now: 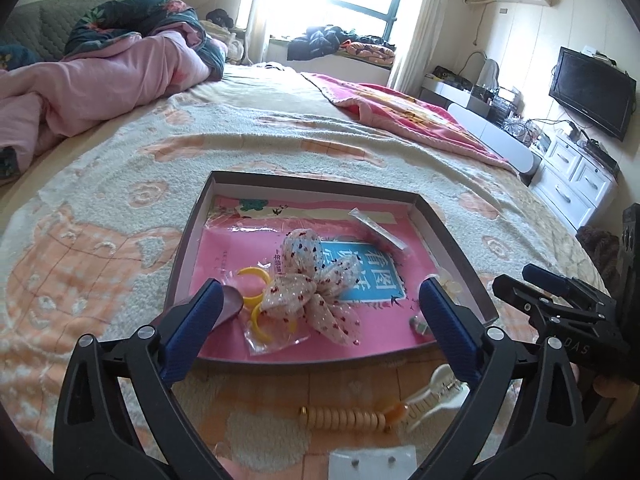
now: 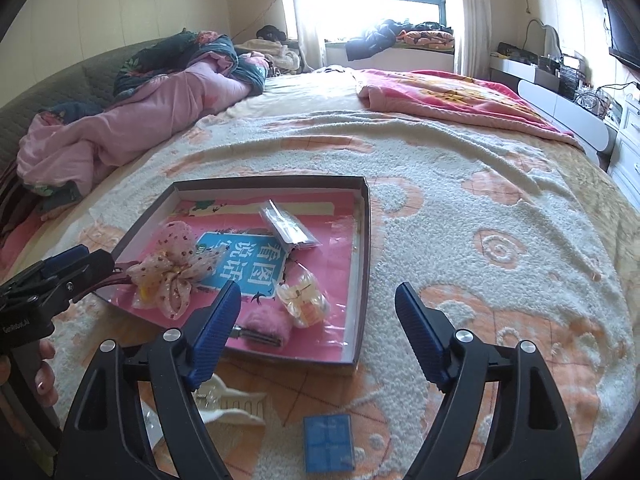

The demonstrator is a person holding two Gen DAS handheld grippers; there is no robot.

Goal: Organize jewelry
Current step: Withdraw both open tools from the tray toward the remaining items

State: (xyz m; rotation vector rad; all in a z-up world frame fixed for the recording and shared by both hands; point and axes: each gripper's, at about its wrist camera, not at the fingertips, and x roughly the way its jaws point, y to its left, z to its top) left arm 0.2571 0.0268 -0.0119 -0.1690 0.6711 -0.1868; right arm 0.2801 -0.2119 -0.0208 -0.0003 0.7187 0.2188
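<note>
Shallow box (image 1: 308, 179) with a pink printed floor is sitting on the fleecy bedspread (image 1: 120, 184); I am reading it as the jewelry tray. Inside it a dotted gauze bow (image 1: 316, 280) is lying near the middle, partly over a clear packet holding yellow rings (image 1: 256, 276). A narrow clear sleeve (image 2: 286, 226) is resting toward the far side. A pale translucent claw clip (image 2: 302, 300) in plastic wrap is sitting near the front right, with a pink fuzzy clip (image 2: 266, 326) just beside it at the front wall.

Outside the box, on the bedspread in front of it, a string of wooden beads (image 1: 348, 418) is lying touching a white claw clip (image 1: 434, 392). A white card with two studs (image 1: 370, 462) is lying nearer the camera, and a small blue box (image 2: 328, 442) is sitting apart to the right.

I am seeing the left gripper (image 1: 320, 312) hovering over the box's front edge, jaws spread wide with nothing between the pads; the bow and rings are lying just beyond its left finger. The right gripper (image 2: 318, 332) is also standing wide apart and empty, straddling the box's front right corner, the fuzzy clip just past its left finger.

Further off, a pink quilt (image 1: 100, 76) is bunching at the headboard and a pink blanket (image 2: 460, 96) is lying across the far side.
</note>
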